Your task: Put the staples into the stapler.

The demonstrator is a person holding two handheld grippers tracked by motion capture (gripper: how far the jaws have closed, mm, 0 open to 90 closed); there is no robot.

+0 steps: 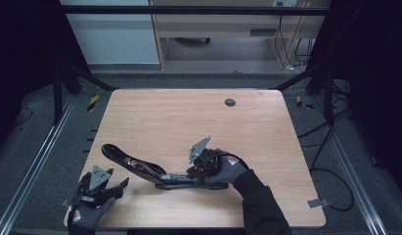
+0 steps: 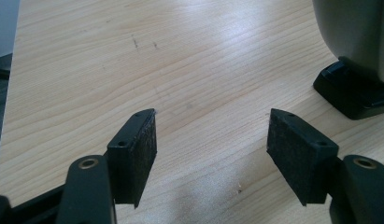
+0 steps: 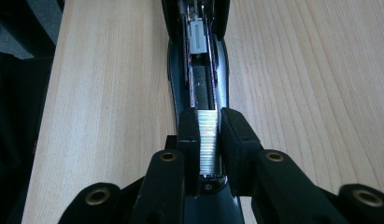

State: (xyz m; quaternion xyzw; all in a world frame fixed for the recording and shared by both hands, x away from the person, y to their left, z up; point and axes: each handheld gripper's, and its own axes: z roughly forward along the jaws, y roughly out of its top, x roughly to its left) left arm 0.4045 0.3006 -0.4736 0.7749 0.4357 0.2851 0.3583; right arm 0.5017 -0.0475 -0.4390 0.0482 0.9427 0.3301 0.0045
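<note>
- Two hand-held tools are working at a wooden desk (image 1: 189, 117), where an opened black stapler (image 1: 140, 169) is lying near the front edge, its lid swung back and its magazine channel (image 3: 201, 84) exposed.
- Seen from the high view, the right tool (image 1: 201, 169) is sitting at the stapler's right end; in the right gripper view it is clenching a silvery strip of staples (image 3: 208, 140) between its jaws, directly over the channel's near end.
- To the stapler's left, the left tool (image 1: 115, 188) is resting released, jaws standing wide with nothing between them and bare desk beneath.
- Judging by the frames, the staples are being loaded; doing it well likely means keeping the strip level and parallel to the channel walls, lowering it squarely, and easing the grip only once it is seated.
- Steadying the stapler's base with the idle tool could be helping, since a nudge might skew the strip.
- Across the desk the stapler's long axis is running left to right, the raised lid pointing up and left, away from the right tool.
</note>
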